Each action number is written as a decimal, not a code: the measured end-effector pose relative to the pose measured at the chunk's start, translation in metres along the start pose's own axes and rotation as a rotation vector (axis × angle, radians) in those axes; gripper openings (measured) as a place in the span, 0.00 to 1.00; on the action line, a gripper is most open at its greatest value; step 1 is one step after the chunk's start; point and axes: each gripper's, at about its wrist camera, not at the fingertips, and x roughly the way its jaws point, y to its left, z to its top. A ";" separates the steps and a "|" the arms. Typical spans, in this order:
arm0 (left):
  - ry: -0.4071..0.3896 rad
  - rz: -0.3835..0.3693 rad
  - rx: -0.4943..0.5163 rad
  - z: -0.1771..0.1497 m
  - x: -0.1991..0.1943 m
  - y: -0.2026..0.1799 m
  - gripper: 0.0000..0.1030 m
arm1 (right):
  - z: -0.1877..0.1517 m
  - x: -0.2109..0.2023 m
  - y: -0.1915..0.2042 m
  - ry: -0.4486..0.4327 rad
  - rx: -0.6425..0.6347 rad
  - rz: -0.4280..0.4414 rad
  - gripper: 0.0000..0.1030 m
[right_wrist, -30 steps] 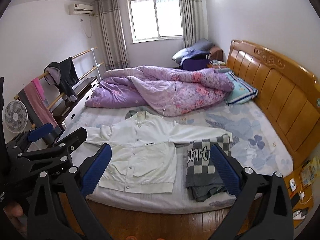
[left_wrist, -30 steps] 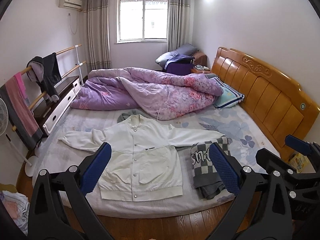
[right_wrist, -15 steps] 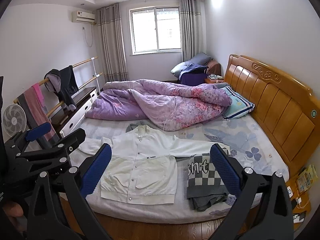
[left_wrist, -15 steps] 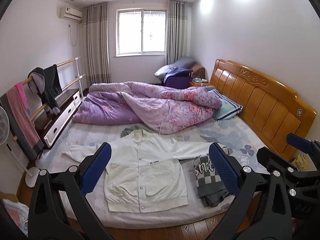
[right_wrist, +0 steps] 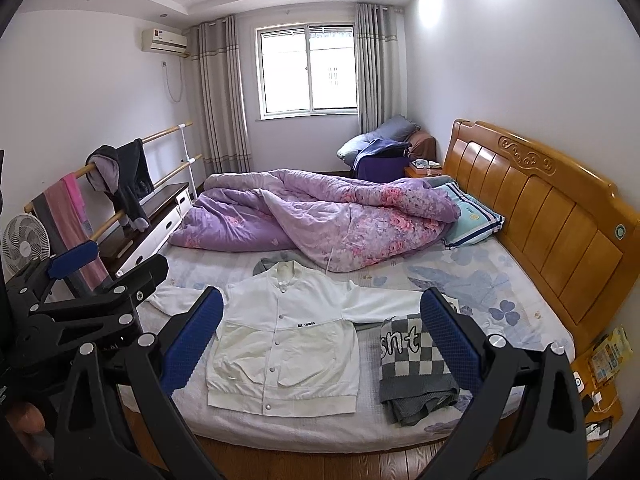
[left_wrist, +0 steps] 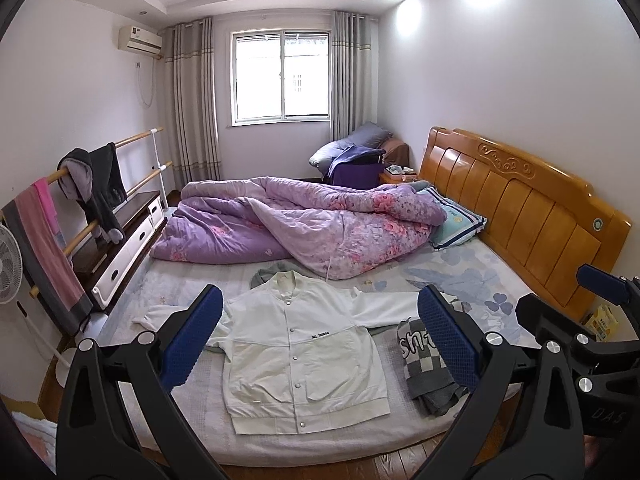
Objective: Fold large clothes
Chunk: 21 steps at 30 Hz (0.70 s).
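both grippers have drawn back and tilted up since a second ago. left gripper [left_wrist: 318,338] and right gripper [right_wrist: 320,340] hold their fingers wide apart, empty. the white jacket [right_wrist: 282,338] lies flat on the bed [right_wrist: 472,280], the checkered sweater [right_wrist: 414,364] beside it, the purple quilt [right_wrist: 320,216] behind.

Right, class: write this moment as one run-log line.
left gripper: open, empty | right gripper: open, empty | white snap-button jacket: flat, unfolded on bed | grey checked knit: folded beside it

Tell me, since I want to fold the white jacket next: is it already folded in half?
No, the white jacket lies spread flat on the bed, front up, with both sleeves stretched out sideways.
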 end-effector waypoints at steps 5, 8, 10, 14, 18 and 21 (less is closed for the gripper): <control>-0.005 -0.001 -0.002 0.002 -0.002 0.005 0.95 | 0.002 -0.002 0.005 -0.004 -0.002 -0.005 0.92; -0.007 -0.006 -0.008 0.003 -0.002 0.007 0.95 | 0.002 -0.002 0.003 -0.005 0.002 -0.005 0.92; -0.002 -0.010 -0.013 0.003 -0.002 0.009 0.95 | 0.004 -0.002 0.005 -0.005 0.002 -0.010 0.92; 0.001 -0.011 -0.017 0.003 0.002 0.007 0.95 | 0.006 -0.002 0.006 0.000 -0.002 -0.017 0.92; -0.006 0.000 -0.016 0.003 0.002 0.008 0.95 | 0.006 -0.001 0.007 0.005 -0.001 -0.020 0.92; -0.015 0.012 -0.010 0.002 0.003 0.006 0.95 | 0.007 -0.001 0.008 0.003 -0.006 -0.027 0.92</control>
